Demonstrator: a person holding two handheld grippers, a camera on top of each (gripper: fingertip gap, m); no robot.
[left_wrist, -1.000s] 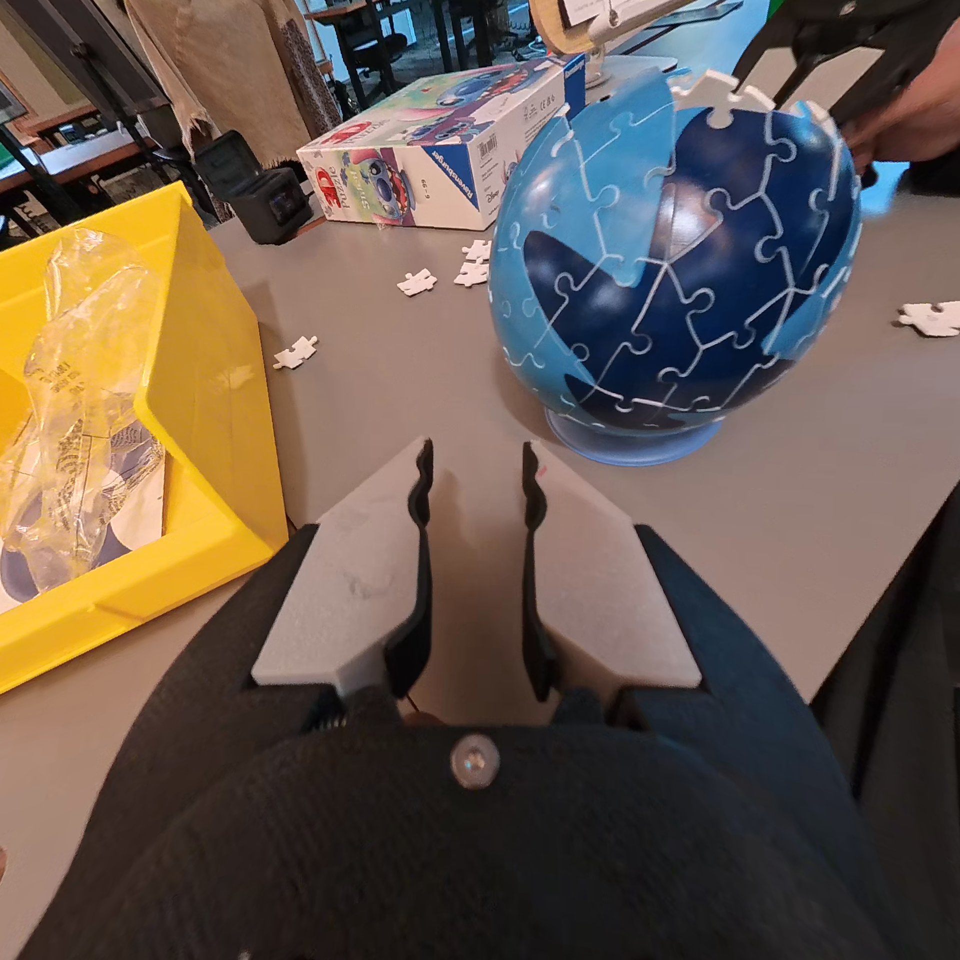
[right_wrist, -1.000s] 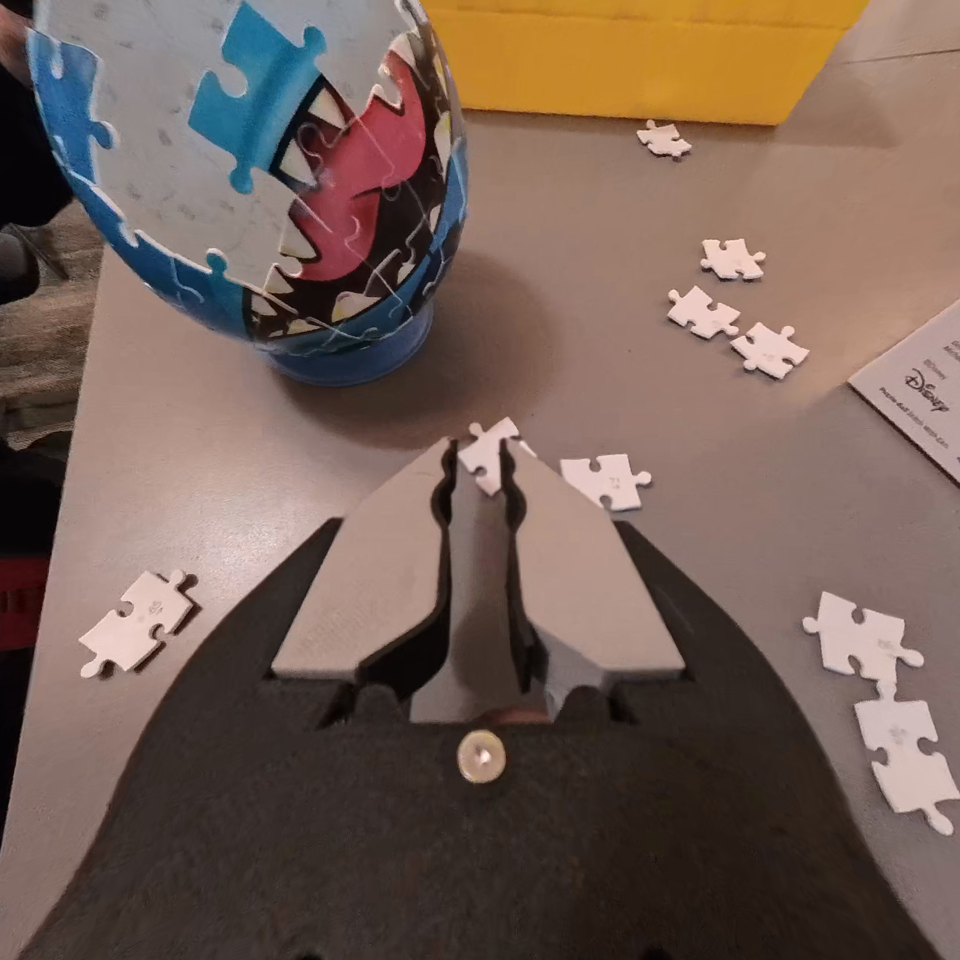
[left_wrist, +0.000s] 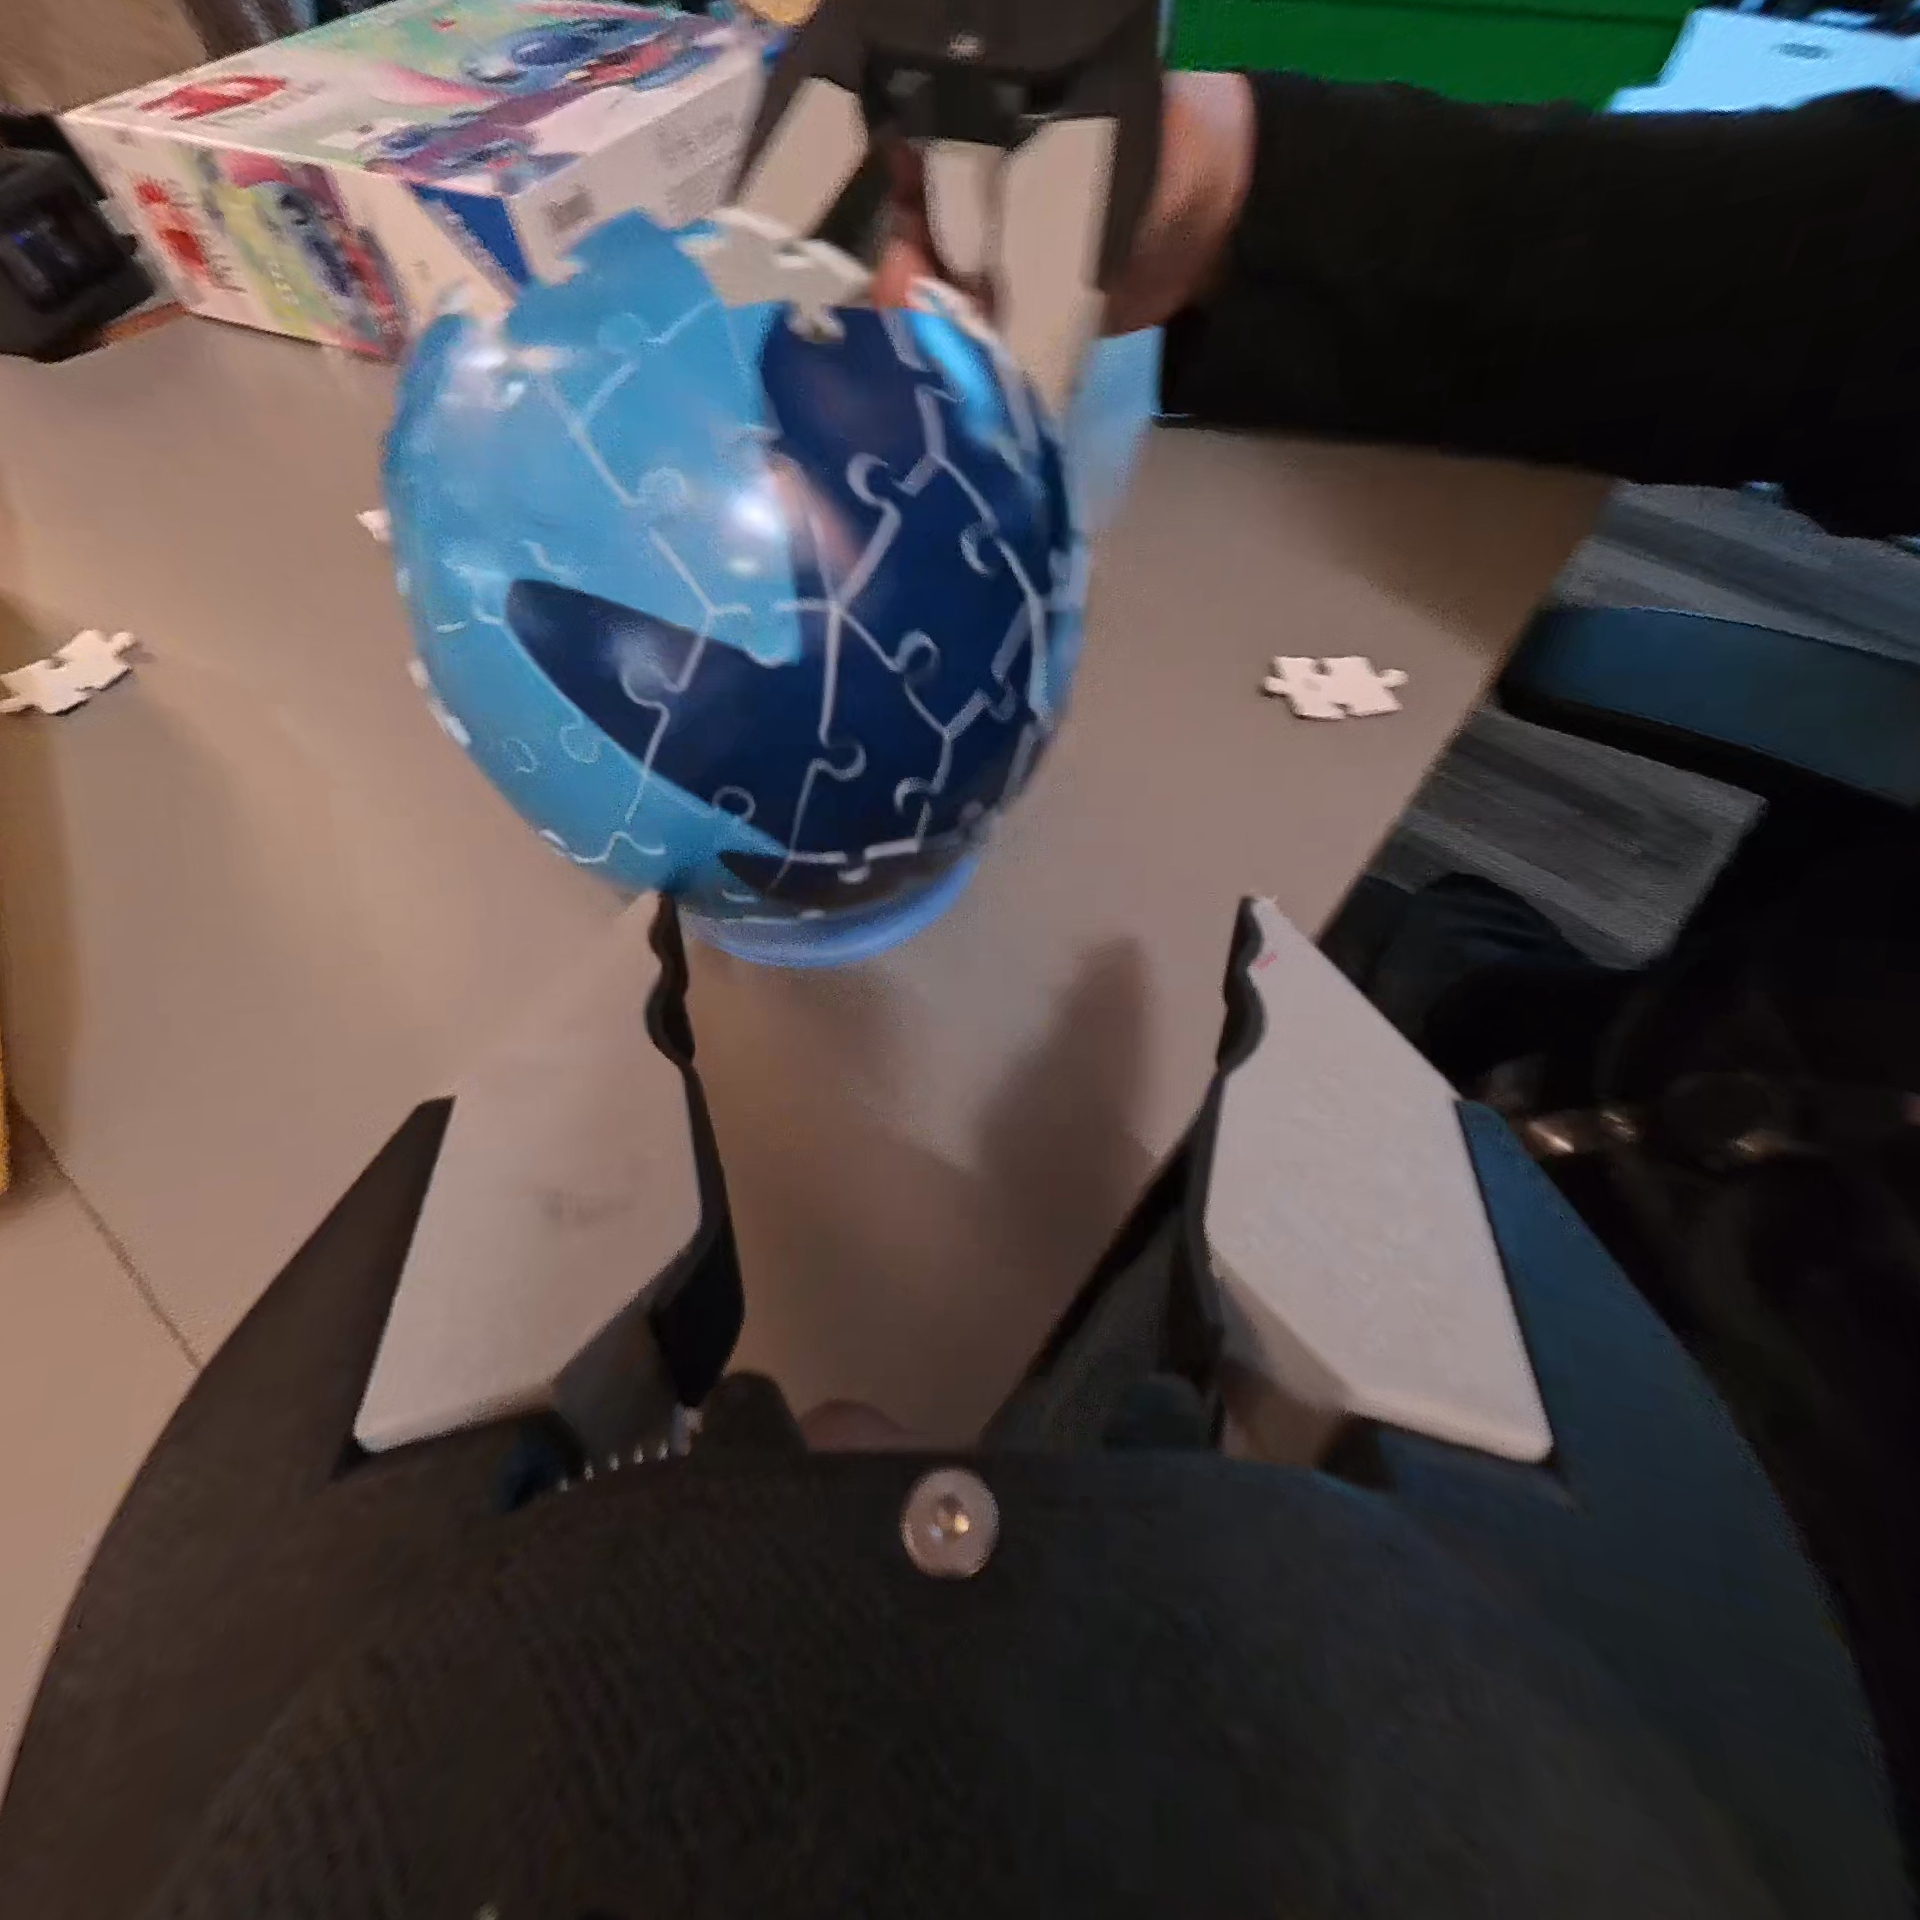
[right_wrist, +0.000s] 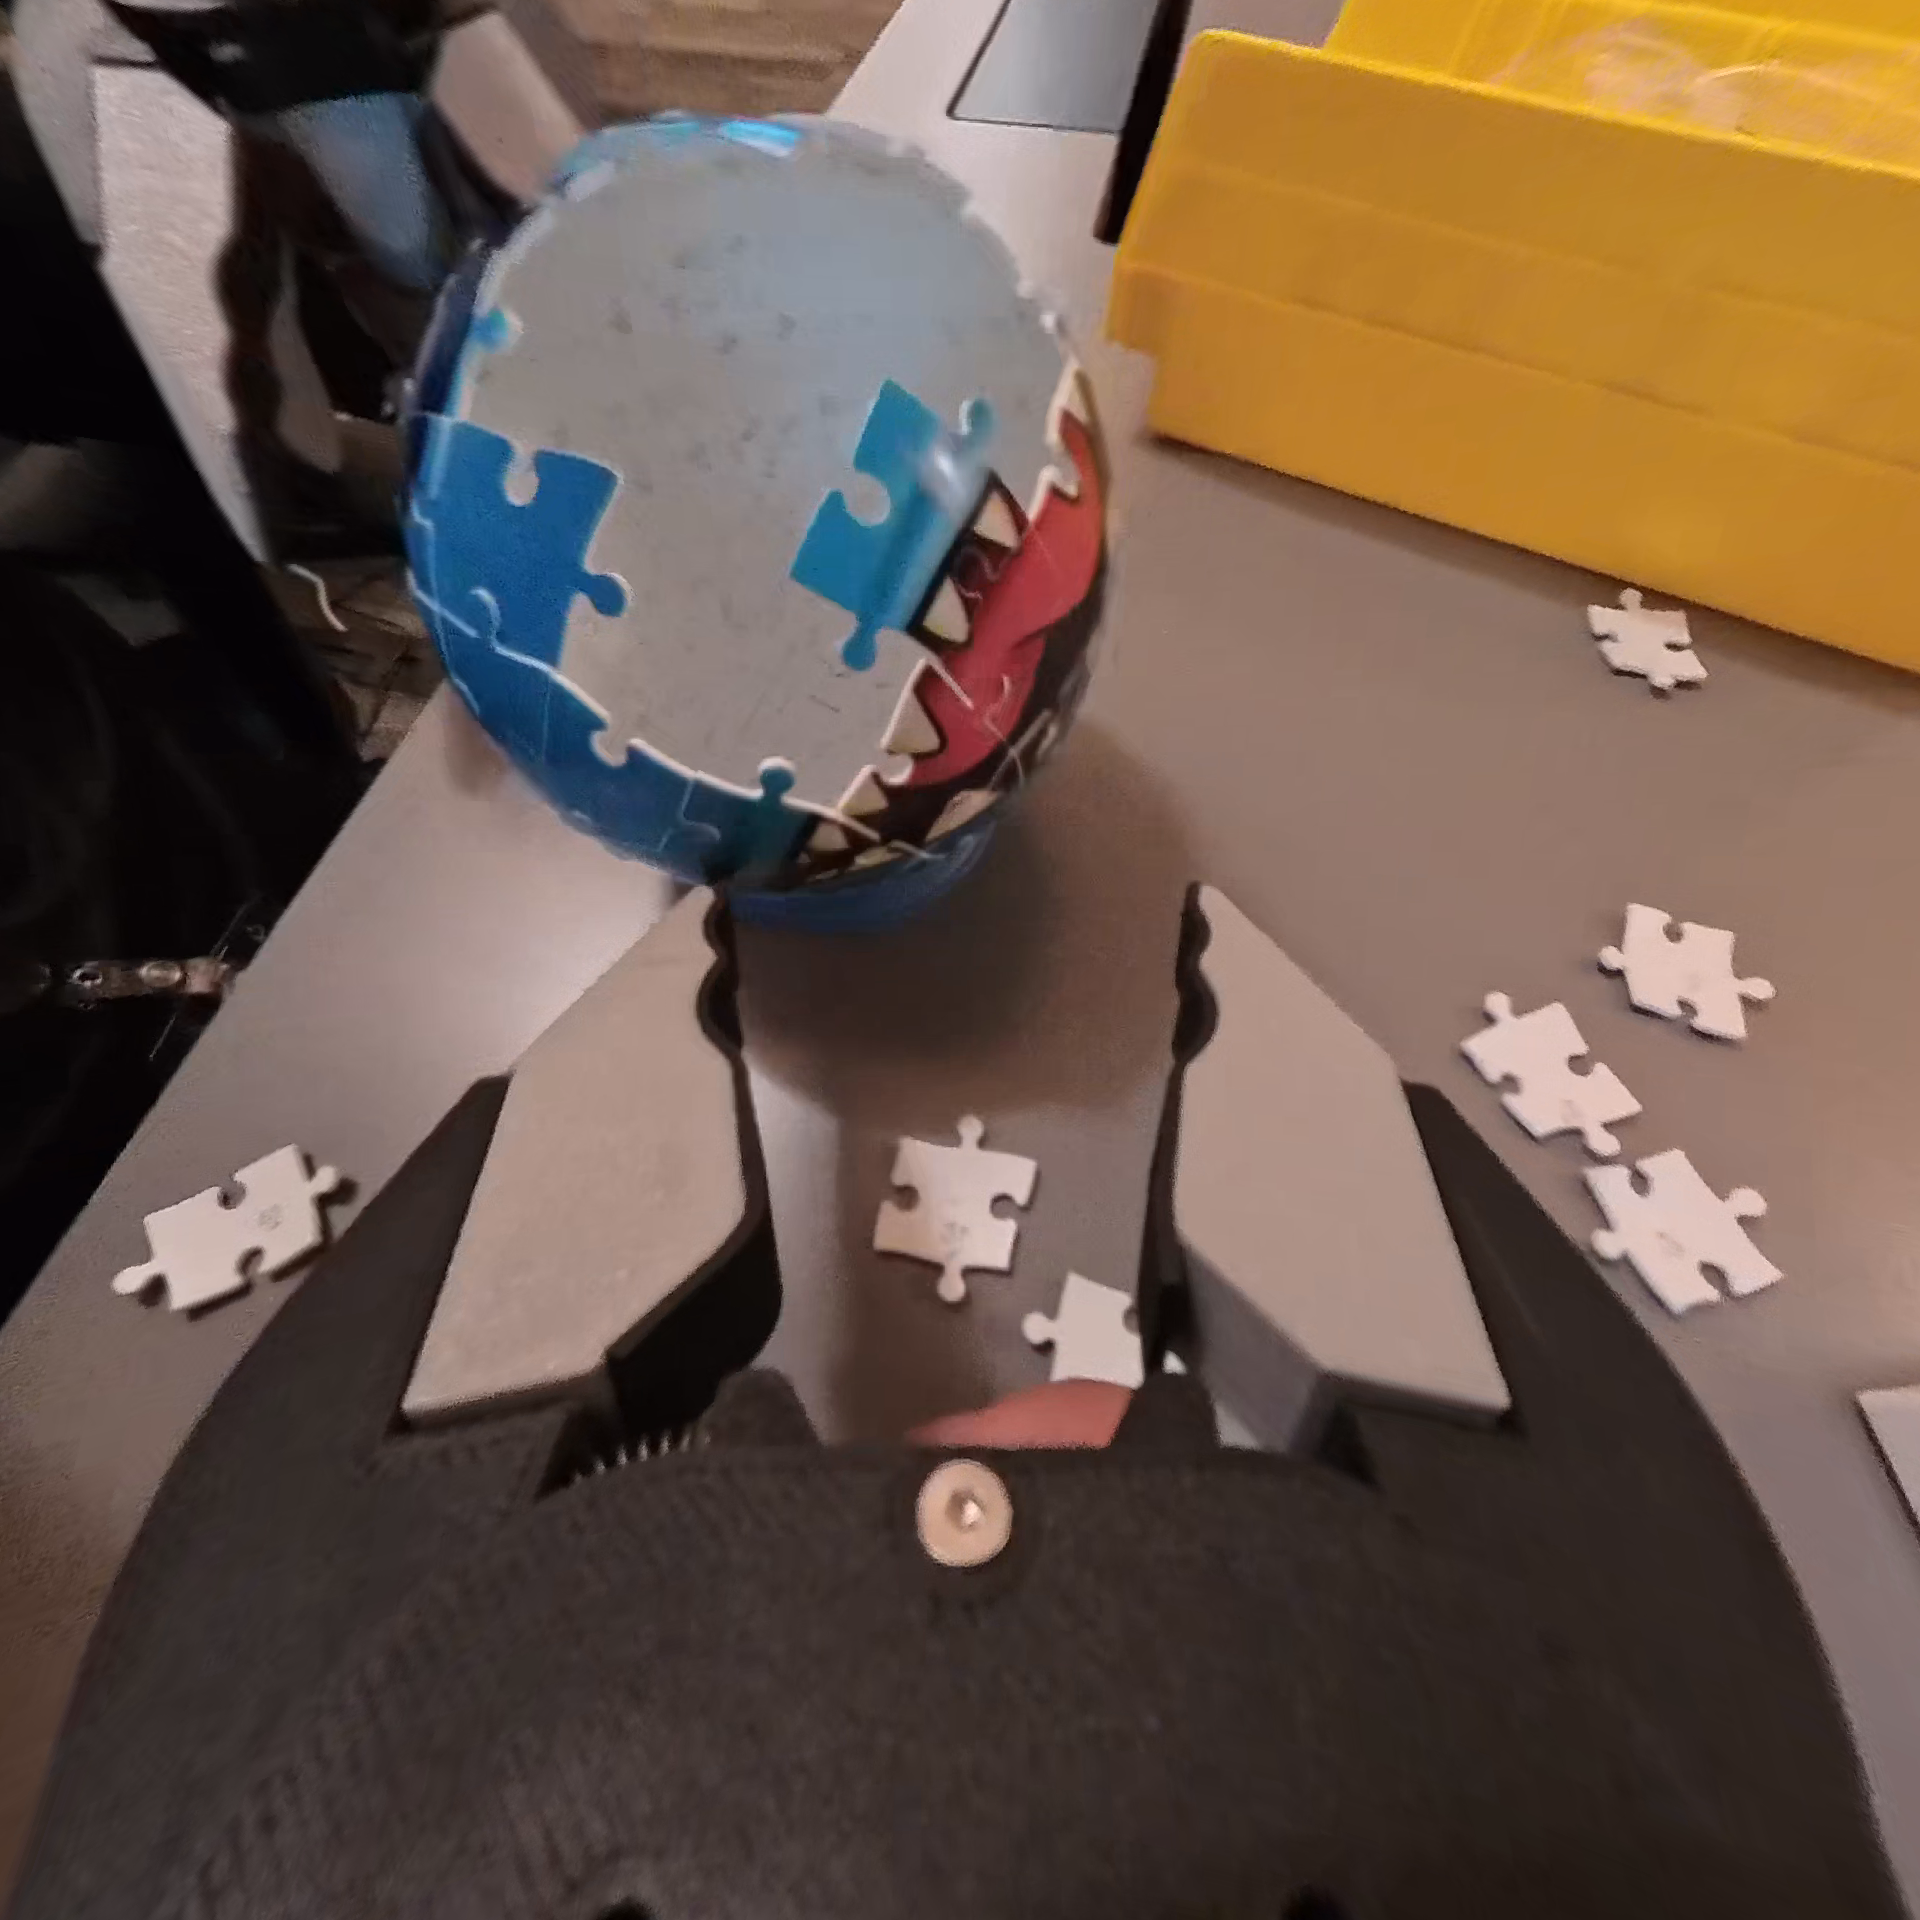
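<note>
Your puzzle ball (left_wrist: 727, 582) shows light and dark blue on one side, pale grey with a red, white-toothed mouth on the other. Beside it you have a yellow bin (right_wrist: 1538, 343), white loose pieces (right_wrist: 956, 1205) and a grey table (right_wrist: 1351, 779).

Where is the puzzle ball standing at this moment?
The puzzle ball stands on the grey table, centre-left in the right wrist view, just beyond the open right claw and left of the yellow bin.

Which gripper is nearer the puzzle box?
Right. The right gripper hovers beside the puzzle box behind the puzzle ball; the left gripper sits on the ball's opposite side.
</note>
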